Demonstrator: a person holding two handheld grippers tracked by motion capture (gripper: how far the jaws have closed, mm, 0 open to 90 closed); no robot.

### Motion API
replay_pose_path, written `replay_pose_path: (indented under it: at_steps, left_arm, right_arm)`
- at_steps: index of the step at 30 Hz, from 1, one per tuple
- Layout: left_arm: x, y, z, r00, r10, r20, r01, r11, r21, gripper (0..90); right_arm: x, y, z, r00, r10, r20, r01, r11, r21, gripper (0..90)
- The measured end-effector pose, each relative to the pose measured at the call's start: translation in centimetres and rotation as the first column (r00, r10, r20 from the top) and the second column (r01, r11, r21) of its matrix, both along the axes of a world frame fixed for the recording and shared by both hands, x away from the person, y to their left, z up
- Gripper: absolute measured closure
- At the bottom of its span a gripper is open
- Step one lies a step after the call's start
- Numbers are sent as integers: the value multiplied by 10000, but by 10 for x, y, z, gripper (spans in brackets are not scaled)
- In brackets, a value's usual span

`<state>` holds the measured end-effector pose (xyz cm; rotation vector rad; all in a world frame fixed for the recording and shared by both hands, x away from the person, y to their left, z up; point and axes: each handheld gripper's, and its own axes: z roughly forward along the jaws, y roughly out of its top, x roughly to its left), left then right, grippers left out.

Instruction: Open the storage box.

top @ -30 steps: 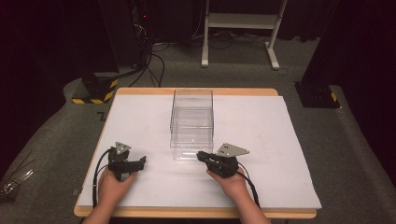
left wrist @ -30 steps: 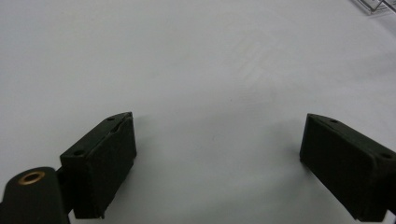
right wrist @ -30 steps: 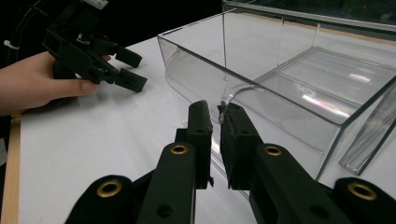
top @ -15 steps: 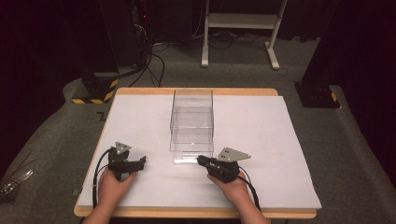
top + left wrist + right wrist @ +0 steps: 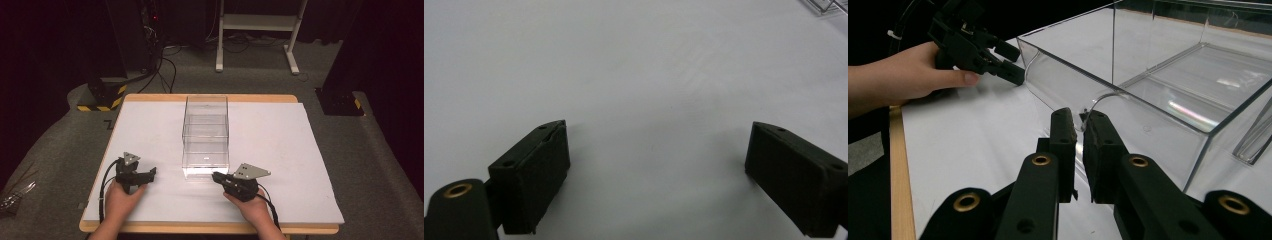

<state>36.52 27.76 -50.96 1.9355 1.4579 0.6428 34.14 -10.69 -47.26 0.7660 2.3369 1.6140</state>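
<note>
Overhead, a clear acrylic drawer box (image 5: pixel 205 135) stands mid-surface (image 5: pixel 280 150), unopened; both tongs wait near its front. The left tongs (image 5: pixel 659 175) gape over bare sheet. The right tongs (image 5: pixel 1079 150) seem nearly together beside the drawer's front wall.

Left claw (image 5: pixel 150 172) agape, right claw (image 5: pixel 216 176) pinched
</note>
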Motion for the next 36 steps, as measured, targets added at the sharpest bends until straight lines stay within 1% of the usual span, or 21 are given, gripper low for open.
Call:
replay_pose_path:
  at_steps: [15,25,27,31,34,36]
  left_arm:
    - [0,0,0,10000,-1,-3,1,10000,-5,111]
    - [0,0,0,10000,-12,3,12,10000,15,111]
    - [0,0,0,10000,1,-4,-1,10000,-2,111]
    - [0,0,0,10000,-13,-2,13,10000,12,111]
    - [0,0,0,10000,-13,-11,13,10000,10,111]
    - [0,0,0,10000,-10,-10,10,10000,3,111]
  right_arm:
    - [-9,-1,-4,9999,145,74,-145,9999,48,839]
    - [-18,-2,-3,9996,252,87,-252,9997,-14,842]
    - [-21,-1,-2,9994,305,181,-304,9995,-81,841]
    - [-21,-1,-2,9994,294,193,-292,9995,-107,840]
    - [-22,-4,-1,9994,254,246,-253,9997,-47,799]
    - [-23,-6,1,9992,227,330,-225,9997,-61,791]
